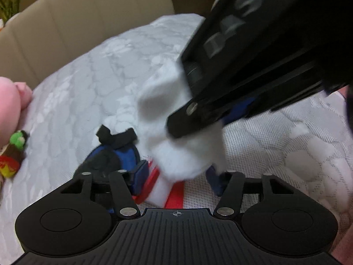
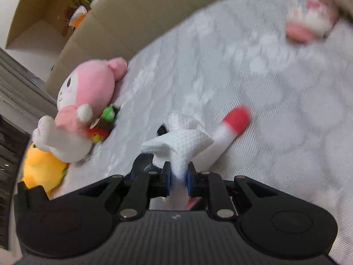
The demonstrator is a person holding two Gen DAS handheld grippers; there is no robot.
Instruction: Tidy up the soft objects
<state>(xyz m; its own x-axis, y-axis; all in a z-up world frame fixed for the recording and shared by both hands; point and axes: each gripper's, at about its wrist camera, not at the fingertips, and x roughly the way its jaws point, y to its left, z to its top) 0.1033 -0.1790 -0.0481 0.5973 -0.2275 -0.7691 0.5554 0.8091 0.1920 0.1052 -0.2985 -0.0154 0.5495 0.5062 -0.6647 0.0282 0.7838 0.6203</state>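
My right gripper (image 2: 178, 176) is shut on a white textured cloth (image 2: 178, 141), which bunches out in front of its pads. In the left wrist view its black body reaches in from the upper right, and the white cloth (image 1: 183, 154) hangs under it just above my left gripper (image 1: 177, 176). That left gripper is open, its fingers wide apart over a red-and-white sock (image 1: 161, 190) lying on the bed. A blue and black soft item (image 1: 114, 154) rests beside the left finger. The red-tipped sock (image 2: 229, 128) also shows beyond the cloth.
A grey-white quilted bed (image 2: 242, 70) carries everything. Along the beige headboard (image 1: 88, 22) lie a pink plush (image 2: 88, 92), a yellow plush (image 2: 42, 170) and a small green-headed toy (image 1: 15, 150). A blurred pink and white item (image 2: 308, 11) sits at the far right.
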